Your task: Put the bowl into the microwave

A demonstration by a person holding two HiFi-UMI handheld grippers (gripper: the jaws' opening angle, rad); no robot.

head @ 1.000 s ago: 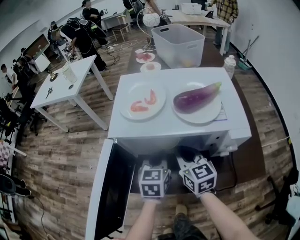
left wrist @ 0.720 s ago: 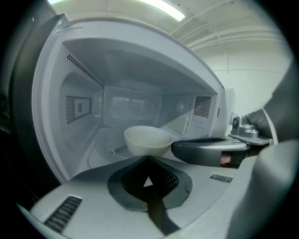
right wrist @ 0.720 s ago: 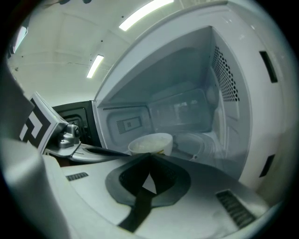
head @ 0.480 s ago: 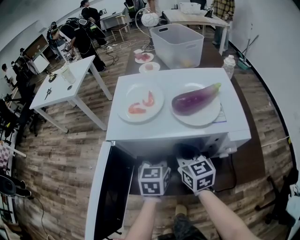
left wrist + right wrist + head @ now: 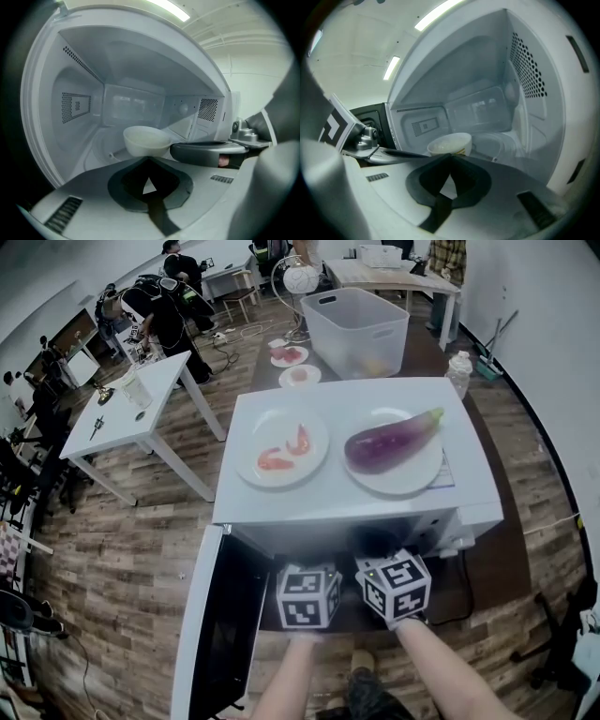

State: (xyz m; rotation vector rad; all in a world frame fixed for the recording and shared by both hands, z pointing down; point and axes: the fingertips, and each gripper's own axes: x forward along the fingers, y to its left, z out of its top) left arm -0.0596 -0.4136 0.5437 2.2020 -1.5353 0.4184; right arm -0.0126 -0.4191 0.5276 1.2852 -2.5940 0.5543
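i see the bowl (image 5: 146, 140) inside the microwave (image 5: 337, 495), just past both claw tips. my left claw (image 5: 149, 160) is pressed together. my right claw (image 5: 450, 155) is pressed together too, at the microwave's open front.

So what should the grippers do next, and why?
Probably ease both grippers straight back out, opening first if they grip. The bowl is already inside the microwave. The left gripper and right gripper have their jaws together, tips right at it, though I can't tell whether they pinch it. The door hangs open.
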